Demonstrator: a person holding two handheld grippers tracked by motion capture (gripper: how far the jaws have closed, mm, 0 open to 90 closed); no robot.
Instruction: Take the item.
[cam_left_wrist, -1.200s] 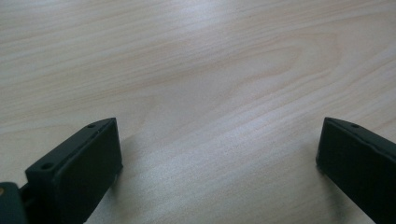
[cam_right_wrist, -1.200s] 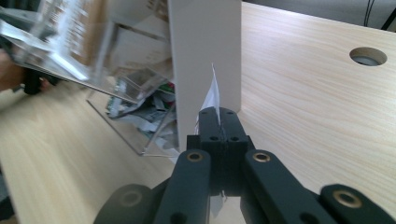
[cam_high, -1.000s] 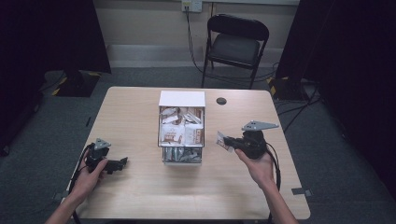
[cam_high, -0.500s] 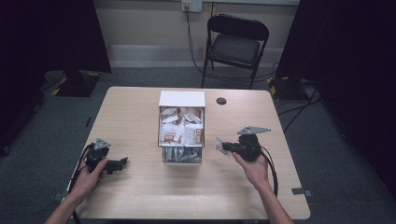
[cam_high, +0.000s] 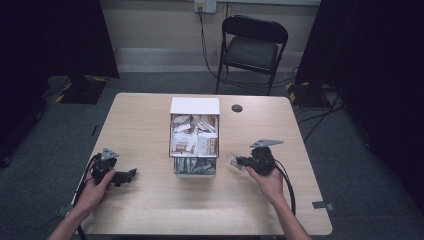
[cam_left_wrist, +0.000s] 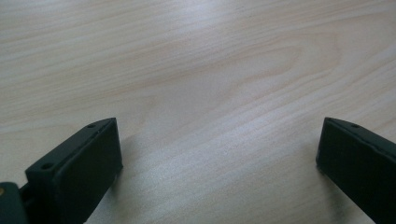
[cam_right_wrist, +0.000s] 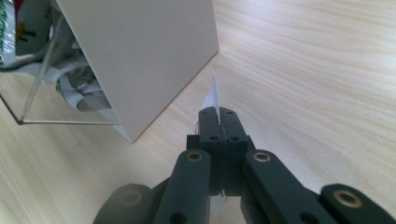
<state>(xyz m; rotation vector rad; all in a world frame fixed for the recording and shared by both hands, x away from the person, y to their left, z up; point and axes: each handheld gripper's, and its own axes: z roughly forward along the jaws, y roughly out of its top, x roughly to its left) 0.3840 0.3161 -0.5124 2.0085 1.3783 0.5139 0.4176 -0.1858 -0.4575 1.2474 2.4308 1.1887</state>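
Right tongs (cam_right_wrist: 218, 122) pinch a thin sachet (cam_right_wrist: 214, 93) edge-on, low beside the box (cam_high: 195, 137), ready to set down; left tongs (cam_left_wrist: 219, 158) rest wide on the table (cam_left_wrist: 210, 60).

Wide-spread claw (cam_left_wrist: 219, 154) over pale wooden table (cam_left_wrist: 210, 60)

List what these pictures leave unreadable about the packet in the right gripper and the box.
- Packet: right gripper view shows it edge-on; print hidden.
- Packet: high view, too small to read.
- Box: right gripper view's top edge cuts it; its white wall hides most contents.
- Right gripper: its jaws cover the packet's lower part.
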